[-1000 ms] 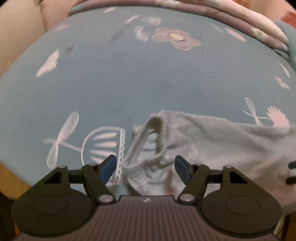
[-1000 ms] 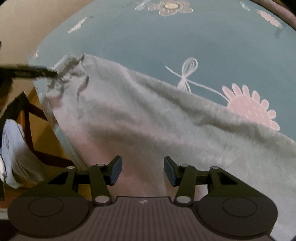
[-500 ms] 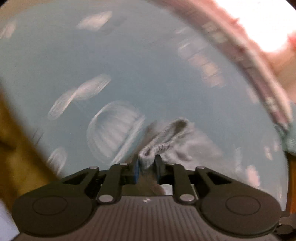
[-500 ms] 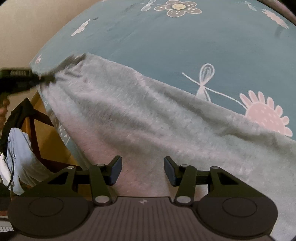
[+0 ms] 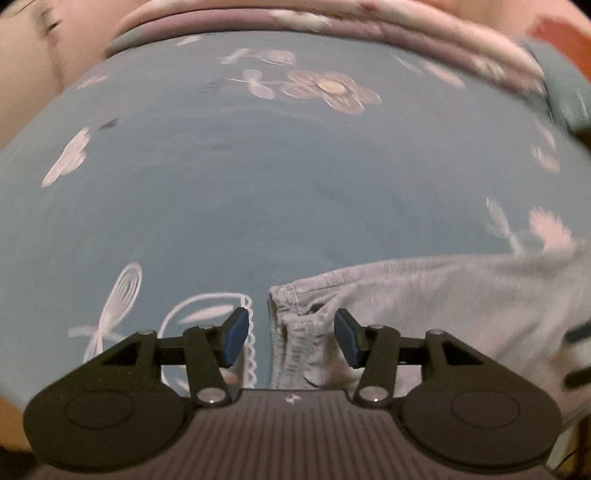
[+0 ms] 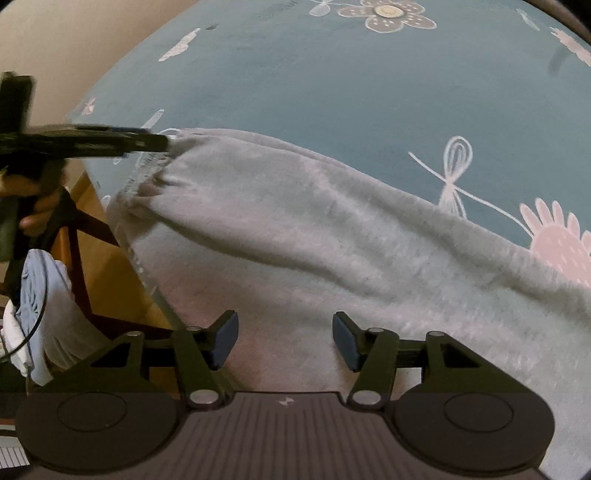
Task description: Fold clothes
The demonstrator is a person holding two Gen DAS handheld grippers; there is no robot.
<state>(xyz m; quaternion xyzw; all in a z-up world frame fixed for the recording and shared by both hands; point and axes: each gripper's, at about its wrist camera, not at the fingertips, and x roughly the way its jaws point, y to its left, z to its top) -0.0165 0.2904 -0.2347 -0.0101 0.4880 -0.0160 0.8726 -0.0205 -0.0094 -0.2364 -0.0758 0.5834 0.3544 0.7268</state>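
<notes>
While both grippers hang over the bed, the grey garment (image 6: 332,236) lies flat on the blue flowered sheet (image 5: 258,184), gripped by neither.

Left gripper (image 5: 290,336): jaws have just been opening, now parted about halfway, the stitched elastic hem (image 5: 291,325) of the garment lying between the blue pads (image 5: 234,338) but not pressed by them. From the right wrist view the left gripper (image 6: 162,142) reaches in at the garment's far corner, at the sheet's edge, a hand (image 6: 33,199) behind it. Right gripper (image 6: 284,341): jaws have just been opening slightly, standing wide, nothing clamped, grey cloth spread beneath. Garment runs from that corner across to the lower right, near edge draping off the bed side. Quilt roll (image 5: 332,22) at the far end.
</notes>
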